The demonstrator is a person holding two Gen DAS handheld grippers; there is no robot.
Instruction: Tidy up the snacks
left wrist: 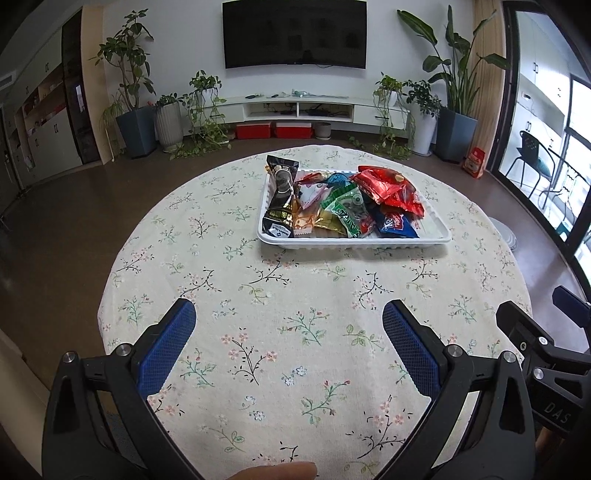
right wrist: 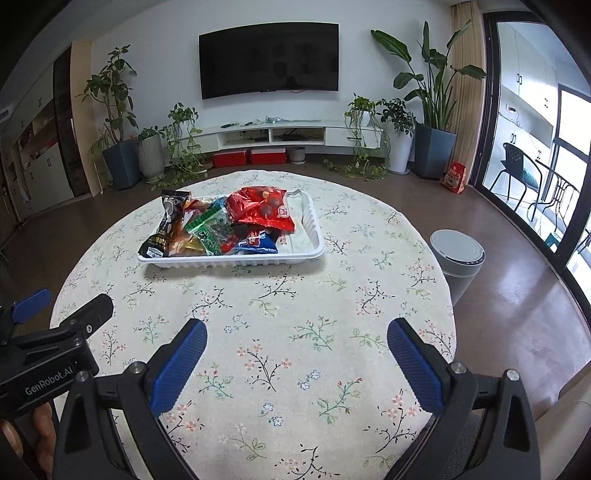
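Note:
A white ribbed tray [left wrist: 354, 242] [right wrist: 229, 260] sits on the far half of the round table and holds several snack packets. A black packet [left wrist: 281, 195] [right wrist: 168, 225] lies along its left side, a green one [left wrist: 345, 206] [right wrist: 208, 230] in the middle, a red bag [left wrist: 391, 190] [right wrist: 264, 208] on top and a blue one [left wrist: 397, 223] [right wrist: 258, 242] at the front. My left gripper [left wrist: 288, 314] is open and empty over the near tablecloth. My right gripper [right wrist: 297, 330] is open and empty too, beside the left one [right wrist: 59, 332].
The round table has a floral cloth [left wrist: 295, 332]. A grey lidded bin [right wrist: 458, 258] stands on the floor right of the table. Potted plants, a TV [left wrist: 294, 33] and a low cabinet line the far wall. Glass doors are at the right.

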